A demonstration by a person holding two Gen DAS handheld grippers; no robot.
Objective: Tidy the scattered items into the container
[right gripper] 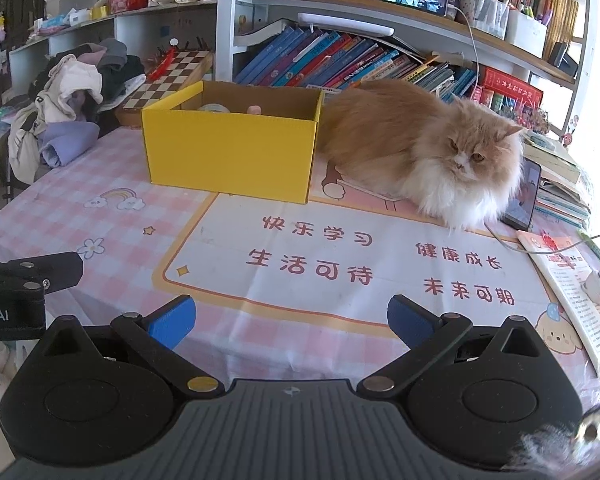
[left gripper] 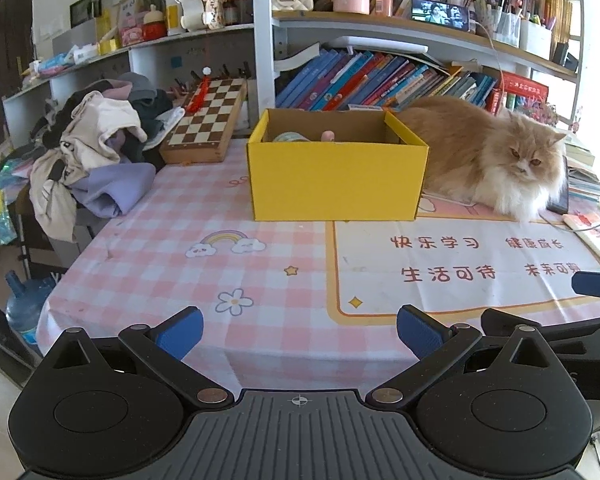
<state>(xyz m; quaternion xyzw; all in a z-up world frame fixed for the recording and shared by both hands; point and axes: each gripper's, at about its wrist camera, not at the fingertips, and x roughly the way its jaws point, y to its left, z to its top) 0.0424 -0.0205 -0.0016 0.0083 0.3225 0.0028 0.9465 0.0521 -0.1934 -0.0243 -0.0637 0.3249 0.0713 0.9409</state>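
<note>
A yellow cardboard box (left gripper: 336, 180) stands open on the pink checked tablecloth; it also shows in the right wrist view (right gripper: 230, 154). Inside it I see the top of a roll of tape (left gripper: 291, 137) and a small pink item (left gripper: 328, 135). My left gripper (left gripper: 300, 330) is open and empty, low over the near table edge, well in front of the box. My right gripper (right gripper: 290, 320) is open and empty, also near the front edge. Each gripper shows at the side of the other's view.
An orange and white cat (right gripper: 428, 152) lies right of the box. A chessboard (left gripper: 206, 120) and a heap of clothes (left gripper: 96, 152) lie back left. A phone (right gripper: 524, 196), booklet (right gripper: 568, 280) and cable lie at the right. Bookshelves stand behind.
</note>
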